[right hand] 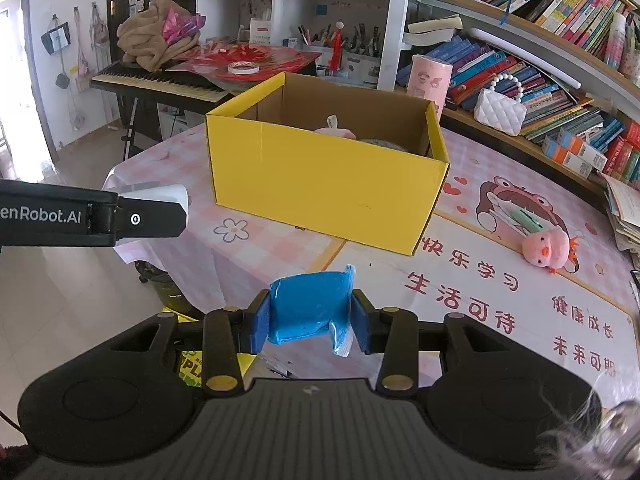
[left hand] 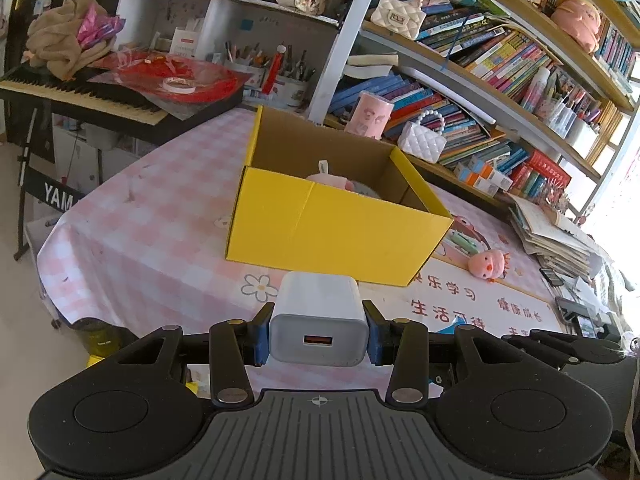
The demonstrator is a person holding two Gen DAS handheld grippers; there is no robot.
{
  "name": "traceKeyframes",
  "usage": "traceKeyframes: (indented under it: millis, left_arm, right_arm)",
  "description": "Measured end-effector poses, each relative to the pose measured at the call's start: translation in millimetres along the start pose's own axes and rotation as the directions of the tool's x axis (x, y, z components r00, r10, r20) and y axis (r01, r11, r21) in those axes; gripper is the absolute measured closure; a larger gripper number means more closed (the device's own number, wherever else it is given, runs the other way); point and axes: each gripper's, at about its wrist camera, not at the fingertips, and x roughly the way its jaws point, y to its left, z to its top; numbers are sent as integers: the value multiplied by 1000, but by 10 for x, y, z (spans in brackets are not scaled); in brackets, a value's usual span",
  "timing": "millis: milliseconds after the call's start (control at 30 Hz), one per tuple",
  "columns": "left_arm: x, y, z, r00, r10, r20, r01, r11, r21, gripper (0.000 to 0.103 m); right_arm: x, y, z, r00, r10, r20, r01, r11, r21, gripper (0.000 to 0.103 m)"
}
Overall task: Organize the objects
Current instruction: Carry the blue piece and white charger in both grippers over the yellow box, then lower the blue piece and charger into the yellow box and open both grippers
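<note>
My left gripper [left hand: 318,326] is shut on a white USB charger block [left hand: 318,316] and holds it above the table's near edge, in front of the open yellow cardboard box [left hand: 340,232]. My right gripper [right hand: 310,318] is shut on a blue clay packet in clear wrap [right hand: 310,306], also short of the box [right hand: 320,184]. The left gripper with the charger [right hand: 160,194] shows at the left of the right wrist view. Inside the box lie a pink plush [left hand: 330,180] and a grey item. A pink chick plush [right hand: 546,250] lies on the table right of the box, beside a green item [right hand: 528,220].
The table [left hand: 160,220] has a pink checked cloth and a printed mat [right hand: 500,300]. Bookshelves [left hand: 480,80] with books and white bags stand behind and to the right. A keyboard piano [left hand: 80,96] with cloth and red items stands at the left. Stacked papers [left hand: 552,236] lie at the right.
</note>
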Motion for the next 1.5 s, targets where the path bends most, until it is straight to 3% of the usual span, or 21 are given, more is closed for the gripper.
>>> traceKeyframes:
  millis: [200, 400, 700, 1000, 1233, 1500]
  left_arm:
    - [39, -38, 151, 999, -17, 40, 17, 1000, -5, 61]
    - [189, -139, 510, 994, -25, 110, 25, 1000, 0, 61]
    - [701, -260, 996, 987, 64, 145, -69, 997, 26, 61]
    - [1322, -368, 1161, 981, 172, 88, -178, 982, 61, 61]
    - [1666, -424, 1162, 971, 236, 25, -238, 964, 116, 61]
    - [1893, -400, 1161, 955, 297, -26, -290, 946, 145, 61]
  right_arm:
    - [15, -119, 113, 999, -35, 38, 34, 999, 26, 64]
    - [48, -439, 520, 987, -70, 143, 60, 995, 78, 64]
    - [525, -788, 1214, 978, -39, 203, 32, 999, 37, 64]
    - [1258, -969, 1531, 995, 25, 99, -10, 988, -152, 64]
    - [1729, -965, 1630, 997, 73, -1, -70, 950, -304, 64]
    - [2111, -922, 1662, 992, 64, -109, -104, 903, -417, 64]
